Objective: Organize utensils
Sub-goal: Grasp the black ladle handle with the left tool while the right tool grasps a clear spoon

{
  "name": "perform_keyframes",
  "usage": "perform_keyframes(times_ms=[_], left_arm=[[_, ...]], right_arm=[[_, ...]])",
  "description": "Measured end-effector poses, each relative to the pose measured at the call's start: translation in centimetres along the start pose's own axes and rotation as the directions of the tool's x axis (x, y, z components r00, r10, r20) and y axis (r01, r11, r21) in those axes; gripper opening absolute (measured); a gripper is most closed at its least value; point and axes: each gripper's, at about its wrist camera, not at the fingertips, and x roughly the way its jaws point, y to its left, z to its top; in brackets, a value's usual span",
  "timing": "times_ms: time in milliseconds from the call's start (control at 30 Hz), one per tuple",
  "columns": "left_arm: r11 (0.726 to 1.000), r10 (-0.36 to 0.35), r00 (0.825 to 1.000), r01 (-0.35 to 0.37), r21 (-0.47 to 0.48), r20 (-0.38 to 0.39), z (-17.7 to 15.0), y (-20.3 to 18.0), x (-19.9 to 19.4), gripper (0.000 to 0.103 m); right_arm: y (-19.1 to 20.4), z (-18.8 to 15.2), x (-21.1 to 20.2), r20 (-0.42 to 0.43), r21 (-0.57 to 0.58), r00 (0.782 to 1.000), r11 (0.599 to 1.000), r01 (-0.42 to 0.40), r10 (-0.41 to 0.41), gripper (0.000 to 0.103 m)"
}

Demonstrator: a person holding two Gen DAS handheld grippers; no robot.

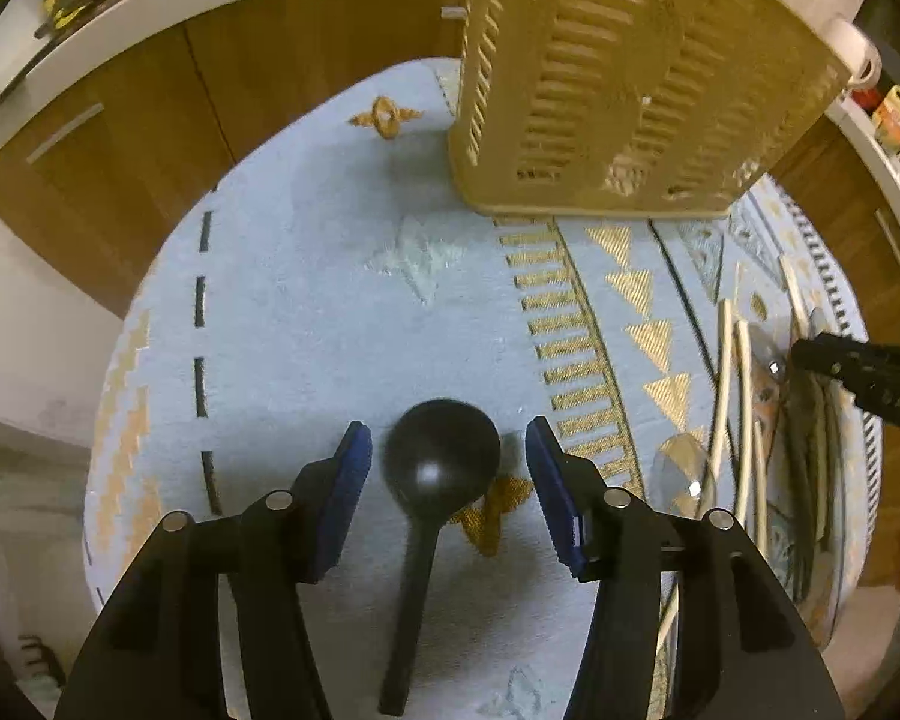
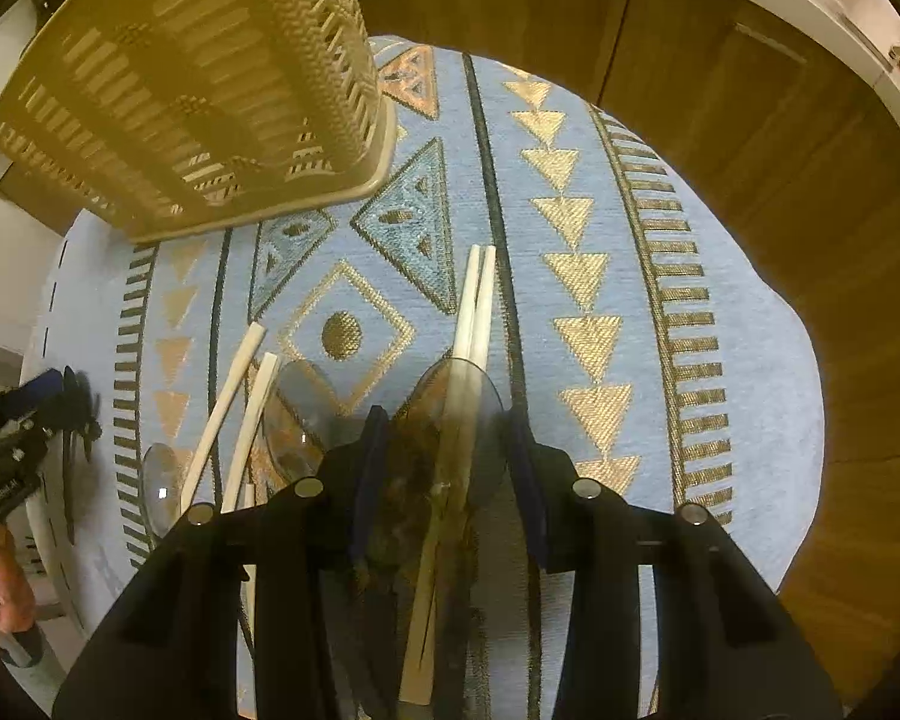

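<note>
A black spoon [image 1: 441, 462] lies on the blue patterned cloth [image 1: 306, 312], bowl forward. My left gripper [image 1: 450, 456] stands open around that bowl, with a gap at each blue pad. My right gripper [image 2: 450, 444] is shut on a clear spoon [image 2: 459, 402], whose bowl fills the space between the pads. A pair of pale chopsticks [image 2: 477, 300] runs lengthwise through the same gap, dimmed where the spoon covers it. A beige slotted basket [image 1: 630, 90] [image 2: 210, 90] stands at the far side of the cloth.
Two more clear spoons [image 2: 294, 420] [image 2: 162, 480] and loose chopsticks [image 2: 225, 402] lie left of my right gripper. The cloth covers a round table [image 2: 774, 372]. Wooden cabinet doors [image 1: 150, 138] and a white counter [image 1: 120, 6] curve behind it.
</note>
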Motion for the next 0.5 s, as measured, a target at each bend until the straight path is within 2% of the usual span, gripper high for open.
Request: perform_keyframes(times_ms=[100, 167, 200, 267, 333, 400, 467, 500], left_arm=[[0.998, 0.051, 0.999, -0.051, 0.022, 0.005, 0.0, -0.6, 1.0, 0.048], [0.997, 0.066, 0.998, -0.066, 0.031, 0.016, 0.0, -1.3, 1.1, 0.04], [0.996, 0.081, 0.996, -0.082, 0.037, 0.023, 0.0, -1.5, 1.0, 0.036], [0.995, 0.088, 0.995, -0.09, 0.047, 0.041, -0.1, -2.1, 1.0, 0.036], [0.995, 0.086, 0.992, -0.091, 0.047, 0.094, -0.3, -2.3, 0.2, 0.035], [0.998, 0.05, 0.986, -0.056, 0.034, 0.16, -0.8, -2.0, -1.4, 0.035], [1.0, 0.006, 0.972, -0.012, 0.023, 0.236, -1.3, -1.7, -3.7, 0.035], [1.0, -0.014, 0.958, 0.007, 0.022, 0.288, -1.4, -1.6, -5.3, 0.035]], right_arm=[[0.1, -0.4, 0.2, -0.009, -0.004, 1.0, 1.0, 0.005, -0.005, 0.037], [-0.2, -0.4, 0.1, -0.008, -0.011, 1.0, 1.0, 0.012, -0.012, 0.036], [0.0, -0.4, 0.1, -0.004, -0.016, 1.0, 1.0, 0.014, -0.014, 0.029], [0.1, -0.8, -0.4, 0.01, -0.024, 1.0, 1.0, 0.018, -0.018, 0.029], [0.4, -1.3, -1.2, 0.047, -0.036, 0.999, 0.999, 0.027, -0.025, 0.029], [0.5, -1.7, -2.2, 0.076, -0.043, 0.997, 0.999, 0.012, -0.009, 0.029], [0.8, -2.6, -4.2, 0.139, -0.062, 0.99, 0.998, -0.027, 0.035, 0.028], [0.9, -3.1, -5.4, 0.179, -0.078, 0.982, 0.996, -0.048, 0.061, 0.028]])
